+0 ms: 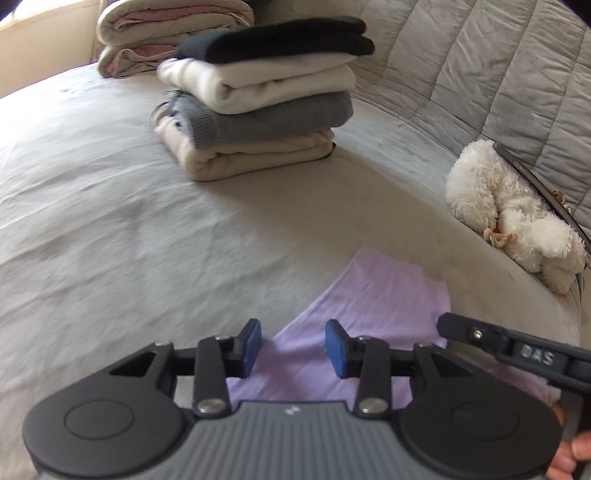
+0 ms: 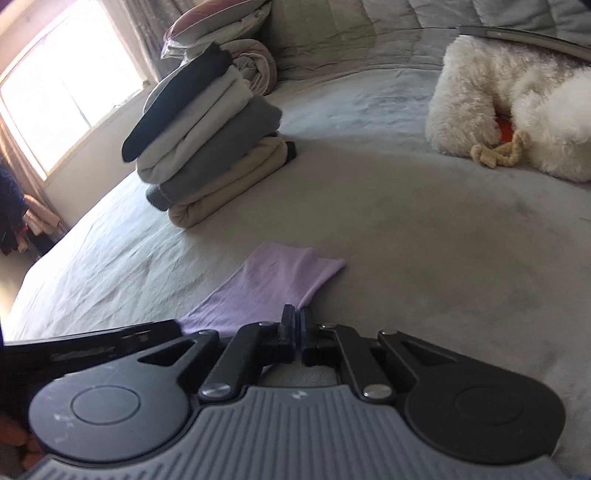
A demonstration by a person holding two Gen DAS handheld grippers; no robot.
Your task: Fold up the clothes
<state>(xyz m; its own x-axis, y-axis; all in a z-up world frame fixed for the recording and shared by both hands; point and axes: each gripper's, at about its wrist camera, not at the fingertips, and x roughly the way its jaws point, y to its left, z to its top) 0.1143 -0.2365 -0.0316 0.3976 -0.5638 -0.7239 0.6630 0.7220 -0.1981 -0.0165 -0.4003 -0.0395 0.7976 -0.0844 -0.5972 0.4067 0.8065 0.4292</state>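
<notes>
Four garments are seen already folded and stacked (image 1: pixel 258 96) on the bed (image 1: pixel 110 221): a black one on top, then a white, a grey and a beige one at the bottom. In the left wrist view the stack lies at about twelve o'clock from the tongs, well apart from them. Behind it, at about eleven o'clock, rolled bedding (image 1: pixel 166 33) is piled near the wall.

One piece appears to be left: a lilac garment (image 1: pixel 376 295) lying flat on the bed directly under both tongs. Whether it has already been folded once cannot be told, since only part of it is shown.

The left tongs (image 1: pixel 293 350) are held partly open above the lilac cloth, with nothing pinched between the blue pads (image 1: pixel 338 352). The right tongs (image 2: pixel 297 325) are closed, seemingly on the near edge of the lilac garment (image 2: pixel 266 284).

A white plush toy (image 1: pixel 509 218) lies at about two o'clock, near the bed's edge and apart from the clothes.

By this reading, most of the work is done; the lilac piece remains to be folded and added to the stack.
</notes>
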